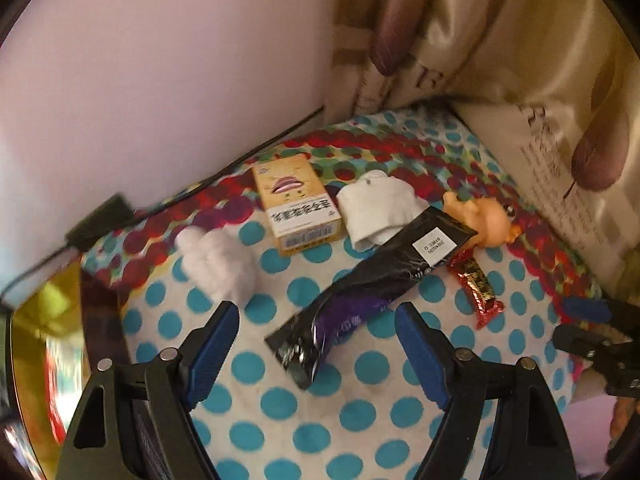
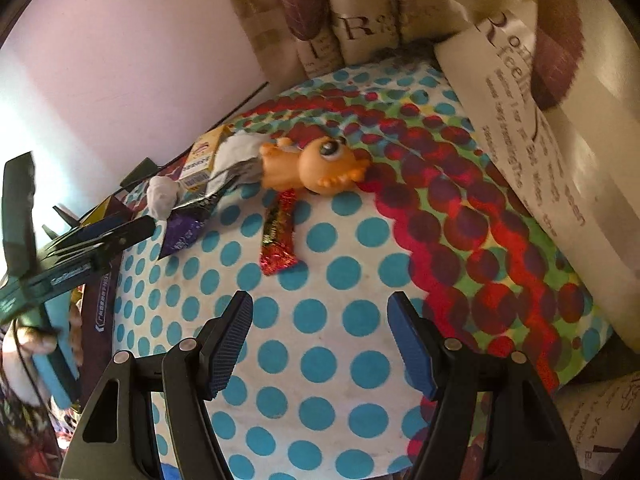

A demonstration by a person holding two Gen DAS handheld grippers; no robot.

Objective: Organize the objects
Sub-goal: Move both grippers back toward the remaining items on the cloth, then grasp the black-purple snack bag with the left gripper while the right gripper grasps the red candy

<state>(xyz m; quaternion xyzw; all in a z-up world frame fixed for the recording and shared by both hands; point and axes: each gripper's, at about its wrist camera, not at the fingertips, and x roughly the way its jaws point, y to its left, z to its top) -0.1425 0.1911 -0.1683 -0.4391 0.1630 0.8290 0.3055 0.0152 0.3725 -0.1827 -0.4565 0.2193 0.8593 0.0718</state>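
On a polka-dot cloth (image 1: 352, 408) lie a yellow box (image 1: 294, 204), a white sock (image 1: 378, 210), a white cotton wad (image 1: 218, 260), a long black and purple packet (image 1: 368, 284), an orange toy figure (image 1: 486, 218) and a red candy wrapper (image 1: 478, 284). My left gripper (image 1: 316, 324) is open just above the packet's near end. My right gripper (image 2: 320, 320) is open over bare cloth, short of the red candy wrapper (image 2: 276, 236) and the orange toy (image 2: 316, 164). The left gripper (image 2: 104, 232) shows at the left of the right wrist view.
A white wall (image 1: 160, 60) backs the cloth, with a black cable and plug (image 1: 100, 220) along it. Satin printed pillows (image 1: 560, 100) stand at the back and right. A shiny gold and maroon box (image 1: 52, 344) sits at the left edge.
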